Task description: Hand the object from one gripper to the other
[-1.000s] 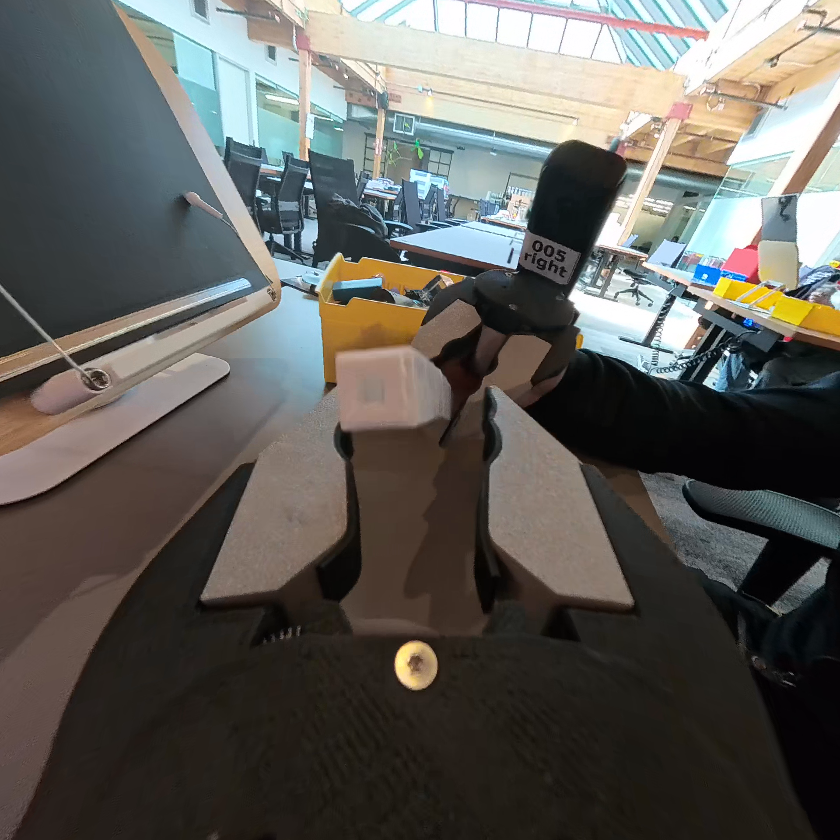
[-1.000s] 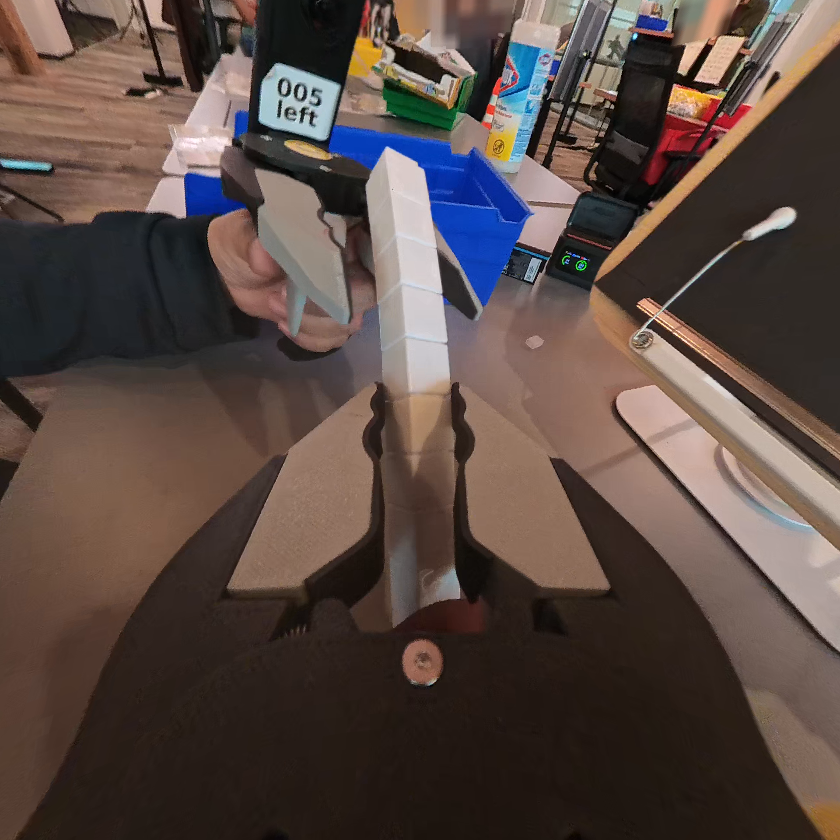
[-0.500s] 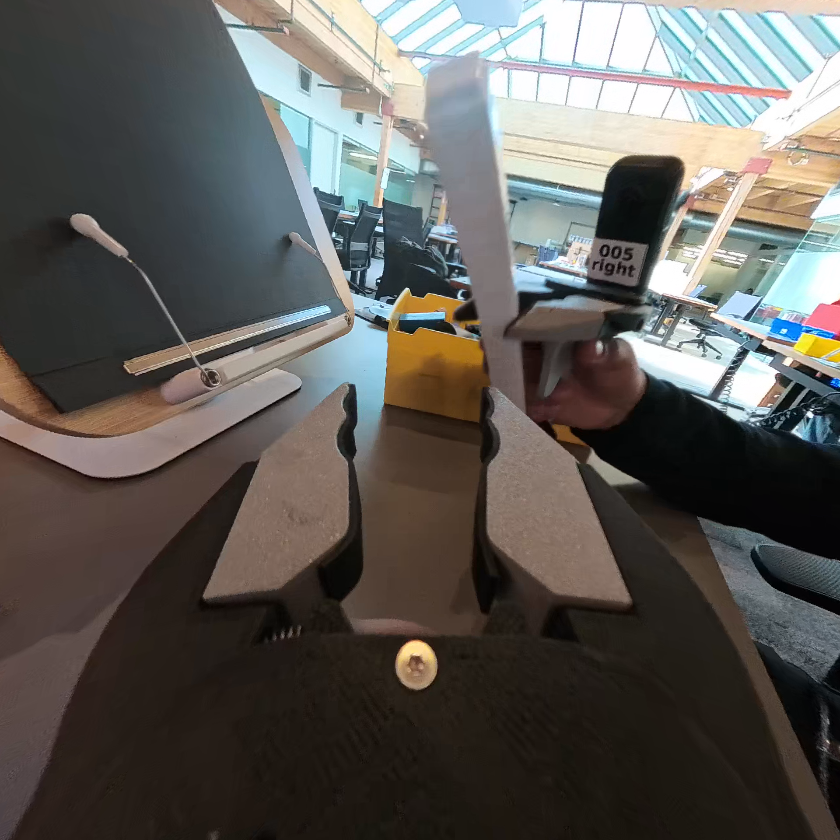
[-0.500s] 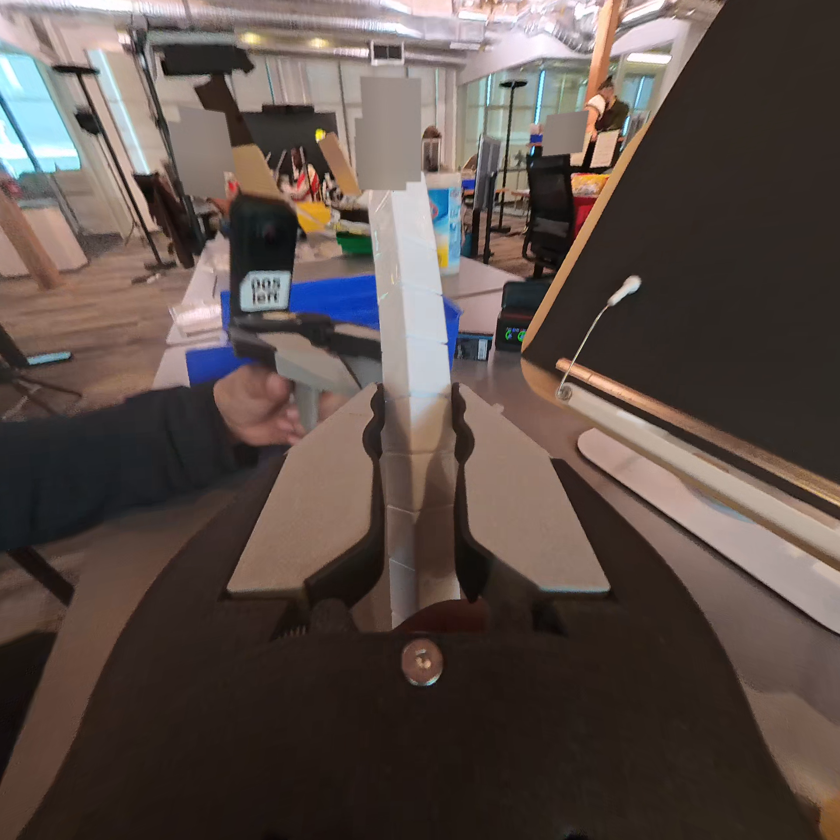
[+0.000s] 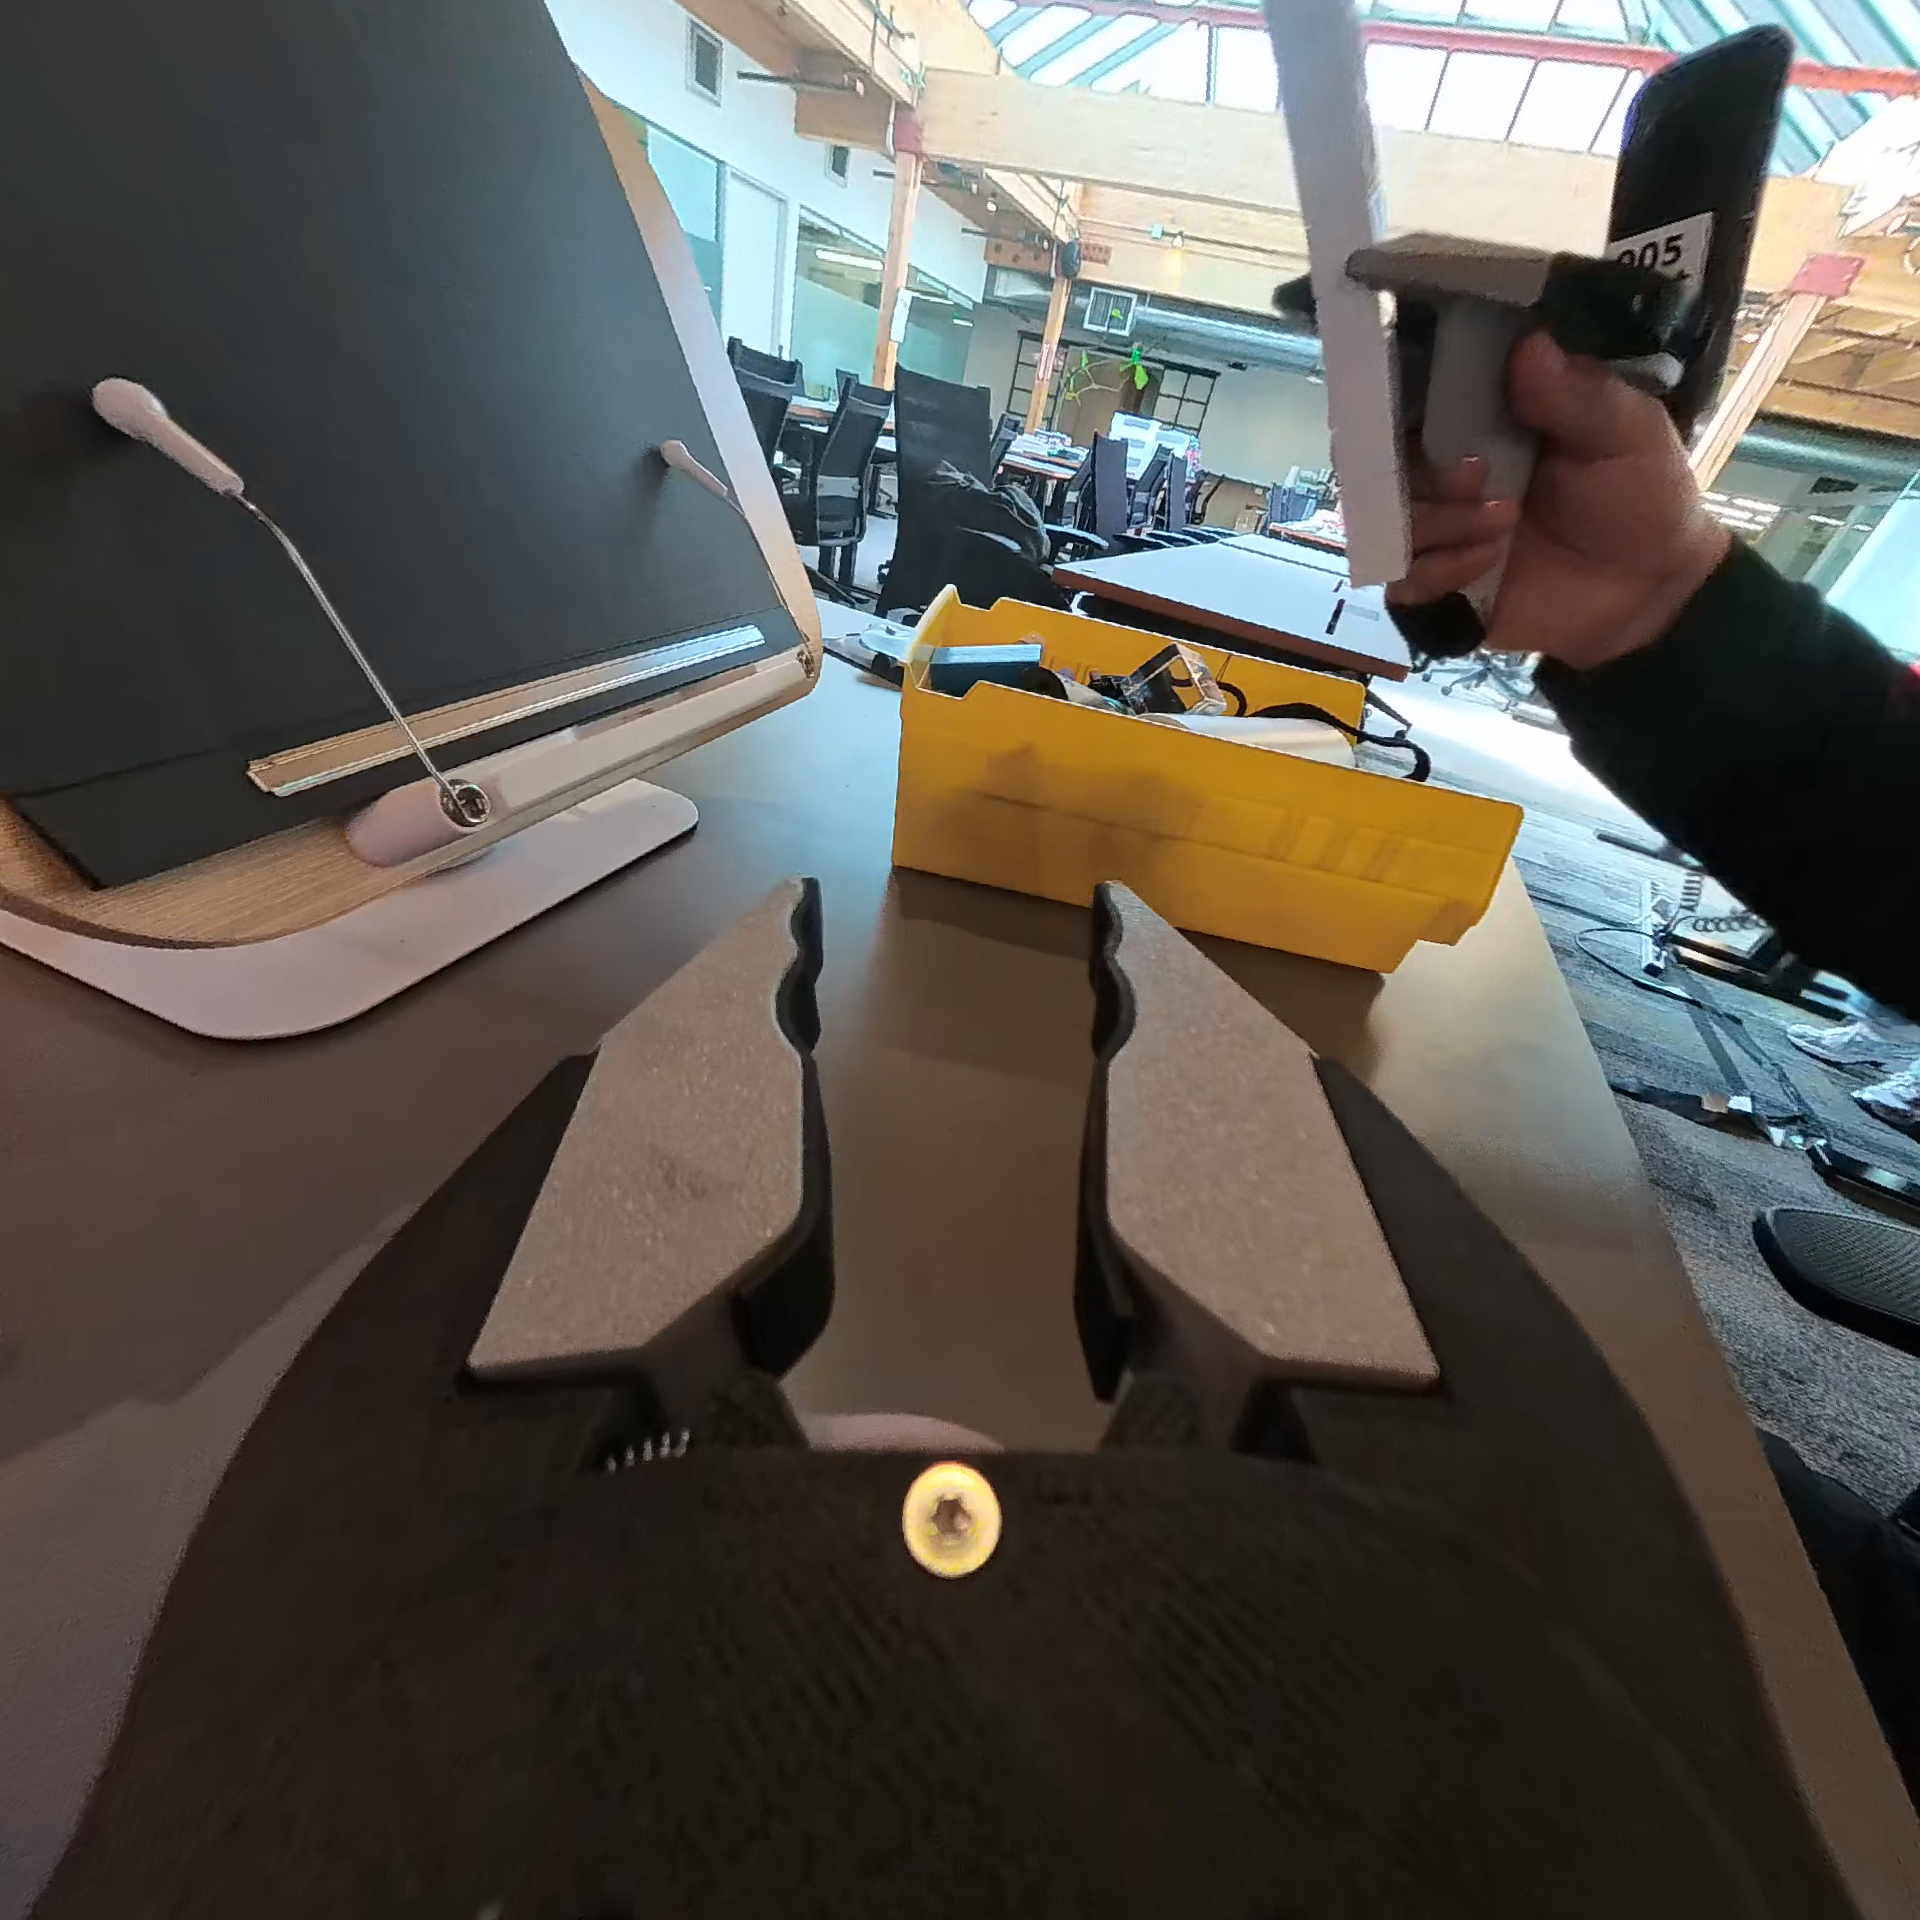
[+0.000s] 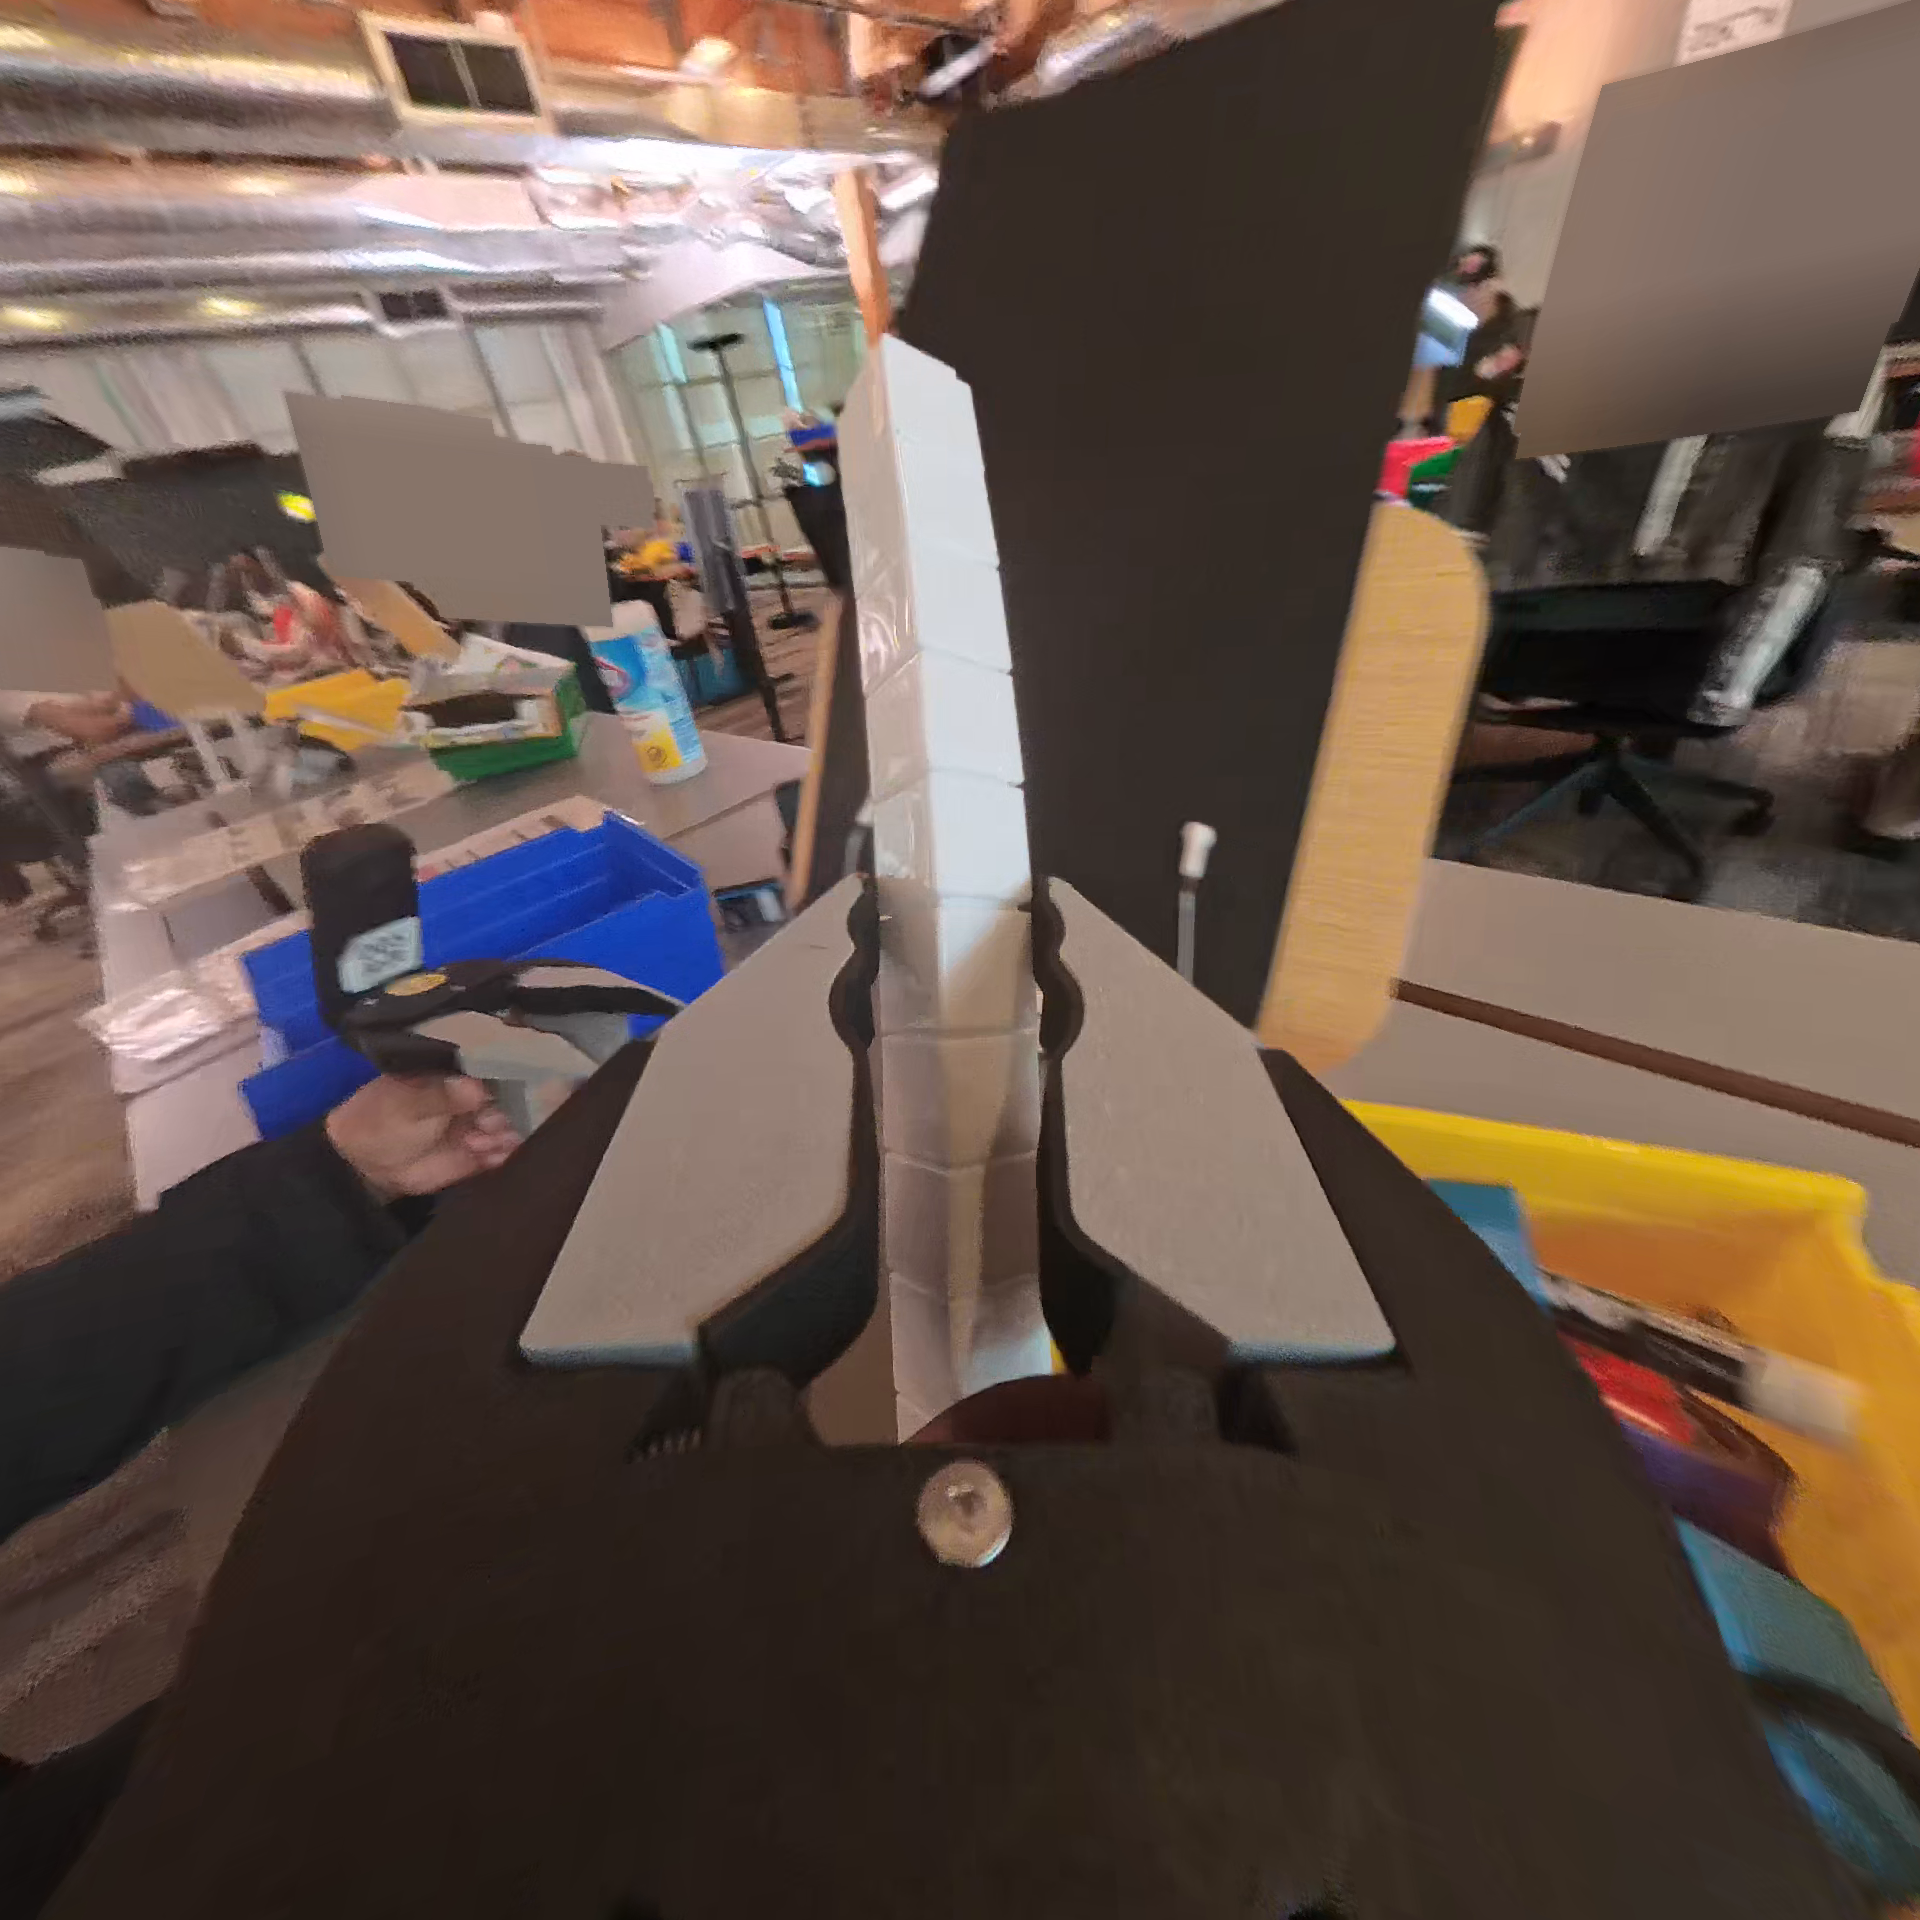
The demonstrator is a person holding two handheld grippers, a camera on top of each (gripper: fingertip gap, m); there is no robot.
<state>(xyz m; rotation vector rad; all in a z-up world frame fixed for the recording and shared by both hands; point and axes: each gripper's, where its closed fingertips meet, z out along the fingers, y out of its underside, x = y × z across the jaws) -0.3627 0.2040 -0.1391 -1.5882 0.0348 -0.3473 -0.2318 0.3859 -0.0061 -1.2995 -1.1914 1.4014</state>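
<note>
Matt grey rough-grained fingers; glossy yellow plastic bin; smooth dark tabletop.

White bar, yellow bin

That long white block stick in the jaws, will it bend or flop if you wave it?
Probably not. The white segmented bar stands straight well beyond the right gripper, with no sag, so it looks stiff. It may be light, since one end-grip carries it. The seams between segments could be weak spots, though that is only a guess.
</note>
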